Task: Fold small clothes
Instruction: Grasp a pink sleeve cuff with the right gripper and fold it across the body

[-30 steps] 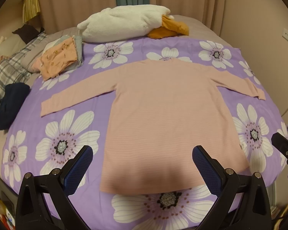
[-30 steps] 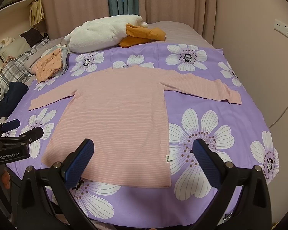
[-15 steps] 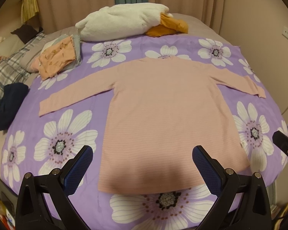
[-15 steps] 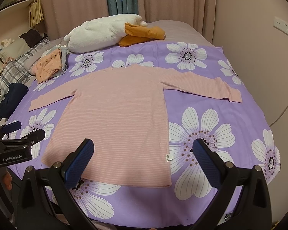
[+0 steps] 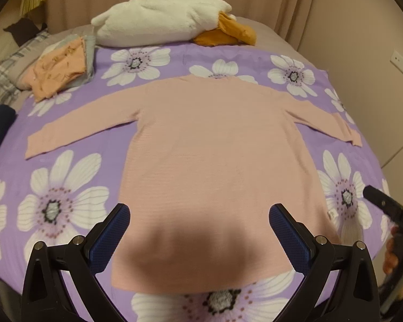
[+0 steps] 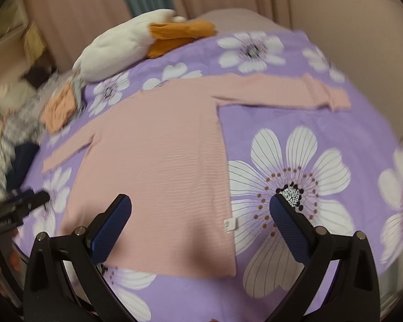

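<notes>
Purple flowered bed (image 5: 75, 123) carries a flat pink top (image 5: 215, 155).

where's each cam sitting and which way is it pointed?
Left wrist: behind the open left tool, over the hem of the pink top, facing the far pillow; right tool and fingers at right edge.
Right wrist: behind the open right tool, over the top's right hem corner, tilted, blurred; left tool at left edge.
Shared: top, pillow, purple sheet.

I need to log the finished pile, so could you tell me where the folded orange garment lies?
In the left wrist view, the folded orange garment lies at the far left, beside the white plush pillow.
</notes>
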Demonstrator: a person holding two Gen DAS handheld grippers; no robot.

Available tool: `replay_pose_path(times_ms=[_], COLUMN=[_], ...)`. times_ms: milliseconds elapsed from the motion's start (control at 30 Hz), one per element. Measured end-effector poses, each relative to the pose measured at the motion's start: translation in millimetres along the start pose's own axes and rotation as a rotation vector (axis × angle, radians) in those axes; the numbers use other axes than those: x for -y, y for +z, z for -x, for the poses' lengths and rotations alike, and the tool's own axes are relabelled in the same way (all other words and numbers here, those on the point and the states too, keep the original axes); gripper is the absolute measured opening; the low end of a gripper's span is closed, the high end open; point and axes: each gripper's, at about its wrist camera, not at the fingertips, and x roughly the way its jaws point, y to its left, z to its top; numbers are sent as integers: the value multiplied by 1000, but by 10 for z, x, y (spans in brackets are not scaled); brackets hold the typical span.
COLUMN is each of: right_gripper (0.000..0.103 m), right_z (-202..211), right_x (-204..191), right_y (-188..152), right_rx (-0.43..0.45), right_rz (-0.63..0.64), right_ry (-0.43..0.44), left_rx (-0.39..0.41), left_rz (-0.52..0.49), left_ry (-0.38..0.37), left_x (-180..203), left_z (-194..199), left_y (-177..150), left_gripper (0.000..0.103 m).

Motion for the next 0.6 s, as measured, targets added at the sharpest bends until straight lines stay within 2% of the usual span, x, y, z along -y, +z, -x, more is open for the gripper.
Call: replay_pose_path(times_ms=[100, 300, 467, 600], right_gripper=[103, 102, 101, 93], right_z=[-185, -479, -797, -1021], right_x=[459, 1343, 1880, 2192], right_y=[67, 341, 630, 900], right_rx=[9, 94, 114, 162], right_rz=[-165, -413, -588, -677], right_ry=[54, 30, 41, 60], left_rx=[-26, -60, -75, -88], left_rz=[23, 49, 41, 34], left_ry=[-25, -1, 37, 54], left_x=[-52, -44, -3, 47], left_z=[-148, -394, -616, -796], left_y=[48, 172, 329, 475], left_gripper=[102, 102, 102, 102])
